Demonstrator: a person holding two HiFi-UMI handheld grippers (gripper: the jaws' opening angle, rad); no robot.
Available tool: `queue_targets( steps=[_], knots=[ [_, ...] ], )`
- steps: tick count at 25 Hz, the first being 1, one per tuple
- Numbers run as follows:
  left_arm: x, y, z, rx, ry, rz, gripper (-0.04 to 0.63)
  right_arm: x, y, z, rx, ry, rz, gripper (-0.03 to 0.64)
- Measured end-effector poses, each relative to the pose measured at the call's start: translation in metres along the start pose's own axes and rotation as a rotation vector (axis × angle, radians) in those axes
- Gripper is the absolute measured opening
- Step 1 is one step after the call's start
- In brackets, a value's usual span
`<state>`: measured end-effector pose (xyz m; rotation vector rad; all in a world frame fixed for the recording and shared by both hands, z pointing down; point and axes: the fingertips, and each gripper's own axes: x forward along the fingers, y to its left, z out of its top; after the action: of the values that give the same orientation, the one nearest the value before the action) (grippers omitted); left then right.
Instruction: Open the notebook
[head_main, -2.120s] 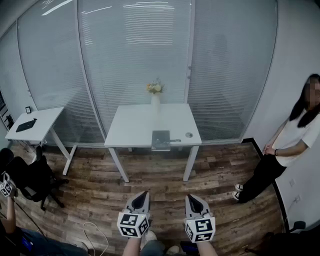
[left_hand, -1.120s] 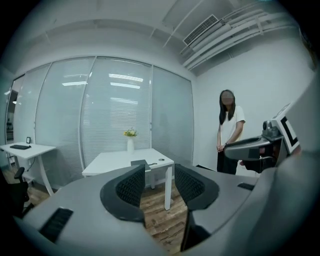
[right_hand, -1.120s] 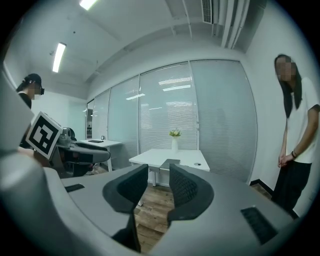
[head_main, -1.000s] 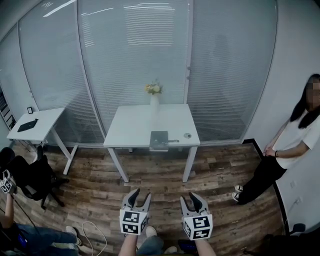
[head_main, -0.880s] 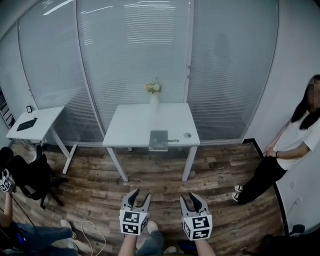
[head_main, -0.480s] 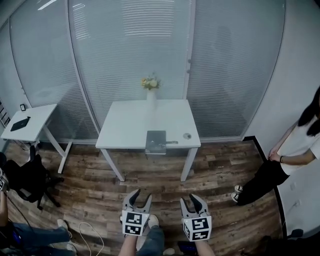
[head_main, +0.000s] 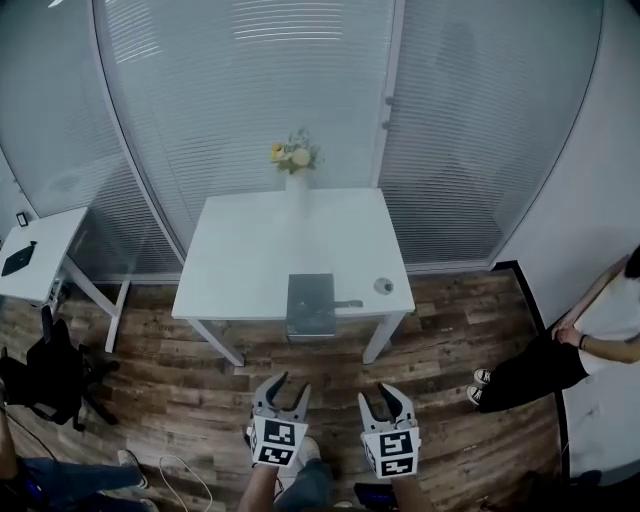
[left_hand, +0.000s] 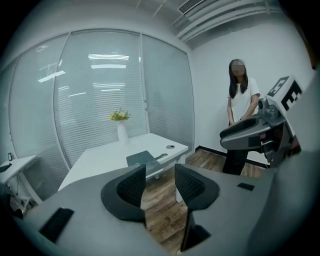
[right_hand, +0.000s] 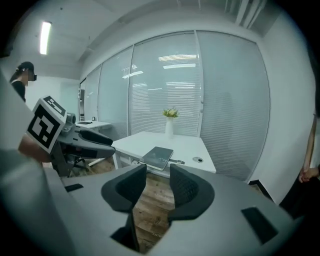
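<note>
- An office room with a wood-plank floor (head_main: 180, 400) and a curved glass wall (head_main: 250, 90) with shut blinds behind it.
- Far left, a small white side table (head_main: 45, 240) stands against the glass. A black chair (head_main: 50, 375) stands in front of it.
- In the middle stands a white table (head_main: 250, 250). A white vase of flowers (head_main: 295, 170) stands at its far edge.
- The left gripper (head_main: 285, 392) hangs over the floor, well short of the table. Its jaws stand apart, with only floorboards between them.
- The notebook (head_main: 311, 303) lies closed, with a dark grey cover, at the table's near edge. It is well apart from both grippers.
- Just right of the notebook lies a slim dark pen-like thing (head_main: 349, 303). Further right is a small round disc (head_main: 383, 286).
- The right gripper (head_main: 386, 400) is level with the left one, also over the floor. Its jaws are apart and have just been opening, and nothing is between them.
- At the far right a person (head_main: 590, 345) in a white top and dark trousers stands by the wall.
</note>
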<state>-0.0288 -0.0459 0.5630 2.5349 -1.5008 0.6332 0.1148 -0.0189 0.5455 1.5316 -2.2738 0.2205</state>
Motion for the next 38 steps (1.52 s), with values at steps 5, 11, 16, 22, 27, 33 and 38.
queue_targets(
  steps=[5, 11, 16, 22, 27, 33, 38],
  knots=[
    [0.051, 0.027, -0.01, 0.008, 0.067, -0.035, 0.19, 0.054, -0.009, 0.006, 0.009, 0.053, 0.007, 0.169],
    [0.095, 0.046, -0.016, 0.061, 0.113, -0.076, 0.19, 0.099, -0.016, 0.008, 0.007, 0.108, 0.0, 0.173],
    [0.122, 0.055, -0.024, 0.101, 0.142, -0.112, 0.19, 0.126, -0.017, 0.006, 0.005, 0.14, -0.001, 0.179],
    [0.143, 0.057, -0.028, 0.158, 0.152, -0.157, 0.19, 0.14, -0.023, 0.004, -0.01, 0.166, -0.018, 0.196],
    [0.147, 0.054, -0.034, 0.227, 0.17, -0.18, 0.19, 0.137, -0.025, 0.004, 0.003, 0.167, -0.019, 0.209],
    [0.15, 0.05, -0.032, 0.262, 0.173, -0.193, 0.19, 0.137, -0.029, 0.007, 0.019, 0.162, -0.018, 0.212],
    [0.16, 0.053, -0.033, 0.3, 0.189, -0.194, 0.19, 0.148, -0.034, 0.001, 0.025, 0.165, -0.004, 0.212]
  ],
)
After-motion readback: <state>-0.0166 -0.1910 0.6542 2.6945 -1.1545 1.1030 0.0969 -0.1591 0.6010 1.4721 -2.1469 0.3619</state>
